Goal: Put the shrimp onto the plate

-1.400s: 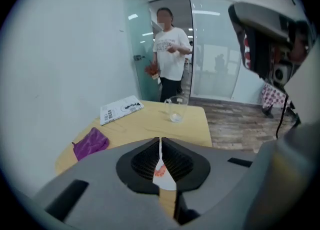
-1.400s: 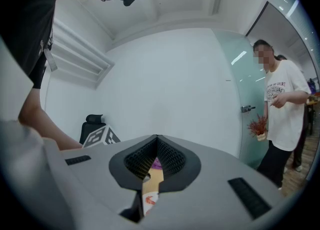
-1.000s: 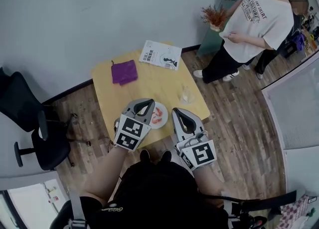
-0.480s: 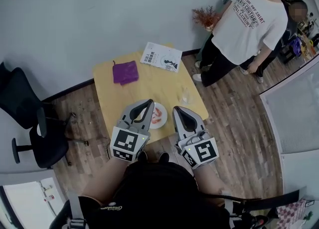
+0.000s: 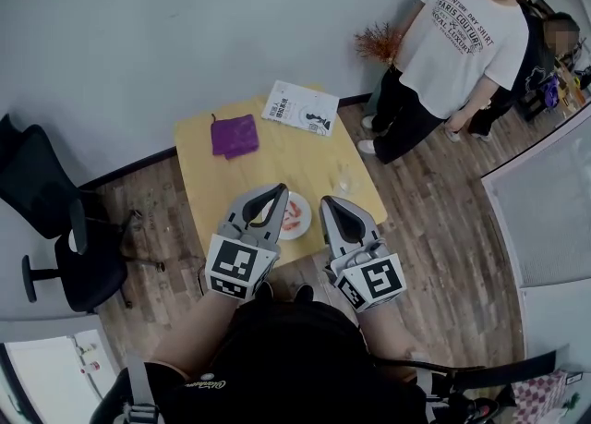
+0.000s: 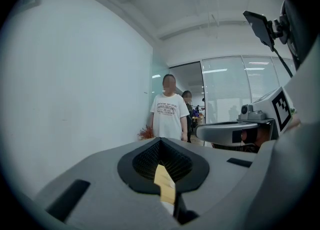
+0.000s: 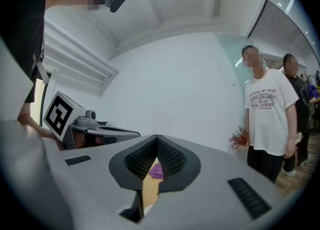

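Left gripper [image 5: 276, 193] has lifted clear of the plate [image 5: 306, 229], jaws together with nothing in them. Right gripper [image 5: 330, 202] hasn't moved and is also closed and empty. Shrimp [image 5: 294, 212] is on the plate, so we read the placement as done.

A: Rig look?
B: Grey moulded shells on left gripper [image 5: 276, 190] and right gripper [image 5: 330, 202], black ribbed pads [image 6: 145, 160]. 1 white cube [image 5: 236, 266] with black square markers per gripper.
A: Operator?
B: Black top [image 5: 295, 357], small white print on 1 side.
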`<action>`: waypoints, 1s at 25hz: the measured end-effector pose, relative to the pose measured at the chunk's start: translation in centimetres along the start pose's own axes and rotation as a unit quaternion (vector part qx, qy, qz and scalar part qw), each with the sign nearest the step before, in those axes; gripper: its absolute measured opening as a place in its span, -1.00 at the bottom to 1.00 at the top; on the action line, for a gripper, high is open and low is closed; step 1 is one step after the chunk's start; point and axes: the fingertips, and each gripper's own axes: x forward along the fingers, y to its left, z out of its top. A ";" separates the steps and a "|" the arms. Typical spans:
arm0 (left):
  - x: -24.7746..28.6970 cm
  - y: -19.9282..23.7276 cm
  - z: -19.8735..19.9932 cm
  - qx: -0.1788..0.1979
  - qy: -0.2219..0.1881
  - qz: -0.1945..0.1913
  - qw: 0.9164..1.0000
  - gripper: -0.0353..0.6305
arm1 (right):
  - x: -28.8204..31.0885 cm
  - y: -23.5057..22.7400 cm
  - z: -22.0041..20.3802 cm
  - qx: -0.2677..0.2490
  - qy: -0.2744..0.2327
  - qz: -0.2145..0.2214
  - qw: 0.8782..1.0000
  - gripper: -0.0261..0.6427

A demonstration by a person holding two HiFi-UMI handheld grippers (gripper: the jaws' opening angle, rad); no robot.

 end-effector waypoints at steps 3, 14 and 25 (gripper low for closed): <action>0.2 0.0 0.0 0.001 0.000 -0.003 1.000 -0.88 | 0.1 -0.3 0.0 0.003 0.001 -0.004 1.000 -0.92; 0.9 0.0 -0.6 -0.004 0.007 -0.009 1.000 -0.88 | 0.6 -0.6 -0.6 0.004 0.009 -0.004 1.000 -0.92; 1.5 0.1 -0.9 -0.007 0.011 -0.011 1.000 -0.88 | 1.2 -1.2 -1.0 0.004 0.015 -0.006 1.000 -0.93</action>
